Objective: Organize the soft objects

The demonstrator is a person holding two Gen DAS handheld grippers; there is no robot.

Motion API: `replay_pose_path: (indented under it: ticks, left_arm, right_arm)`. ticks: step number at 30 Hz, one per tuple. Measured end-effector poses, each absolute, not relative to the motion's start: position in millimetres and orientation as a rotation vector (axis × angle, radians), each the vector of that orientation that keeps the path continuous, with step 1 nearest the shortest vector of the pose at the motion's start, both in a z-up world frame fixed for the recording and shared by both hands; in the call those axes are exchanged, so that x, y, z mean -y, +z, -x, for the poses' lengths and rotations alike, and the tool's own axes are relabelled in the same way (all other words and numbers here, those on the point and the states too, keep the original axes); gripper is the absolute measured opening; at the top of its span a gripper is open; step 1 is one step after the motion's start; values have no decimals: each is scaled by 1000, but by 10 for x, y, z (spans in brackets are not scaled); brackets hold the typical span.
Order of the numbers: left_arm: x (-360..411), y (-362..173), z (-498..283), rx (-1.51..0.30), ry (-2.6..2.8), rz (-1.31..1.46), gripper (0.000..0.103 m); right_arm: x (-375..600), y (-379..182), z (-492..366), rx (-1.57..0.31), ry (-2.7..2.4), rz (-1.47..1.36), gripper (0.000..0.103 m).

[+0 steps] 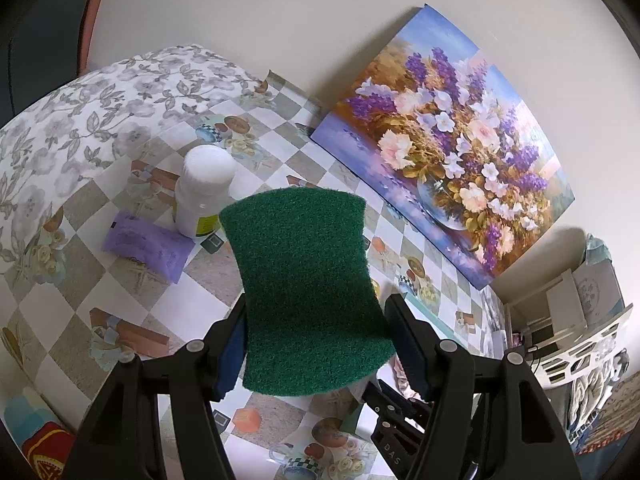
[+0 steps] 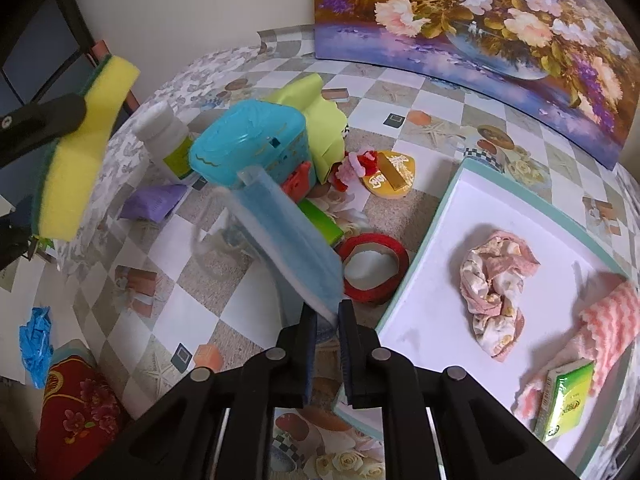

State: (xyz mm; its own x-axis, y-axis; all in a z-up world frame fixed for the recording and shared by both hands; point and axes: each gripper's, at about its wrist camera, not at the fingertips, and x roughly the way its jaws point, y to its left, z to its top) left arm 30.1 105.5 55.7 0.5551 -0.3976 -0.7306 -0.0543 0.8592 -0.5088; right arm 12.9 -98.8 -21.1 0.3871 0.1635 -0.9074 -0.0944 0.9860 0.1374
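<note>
A sponge [image 1: 304, 280] shows its green scouring face in the left wrist view, where my left gripper [image 1: 316, 304] is shut on it, a pad pressing on each side. The right wrist view has the same sponge [image 2: 76, 160] at upper left, yellow foam outward. My right gripper [image 2: 328, 312] is shut on the lower edge of a blue face mask in a clear wrapper [image 2: 288, 236], held tilted above the table. To the right, a white tray with a teal rim [image 2: 420, 320] holds a crumpled floral cloth [image 2: 494, 292], a pink striped cloth [image 2: 608, 320] and a green tissue pack [image 2: 566, 404].
On the checked tablecloth stand a white bottle [image 2: 166, 140], a teal box [image 2: 248, 144], a purple packet [image 2: 154, 204], a red tape ring [image 2: 376, 268], a red plush toy [image 2: 356, 166] and a blue glove [image 2: 36, 340]. A flower painting [image 1: 448, 140] leans on the wall.
</note>
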Motion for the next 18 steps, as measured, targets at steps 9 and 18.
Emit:
replay_pose_path:
  ticks: [9, 18]
  left_arm:
    - [-939, 537, -296, -980, -218, 469, 67]
    - [-836, 493, -297, -994, -211, 422, 67]
  right_arm:
    - [1028, -162, -96, -1155, 170, -81, 32]
    - [1053, -116, -85, -1135, 170, -91, 66]
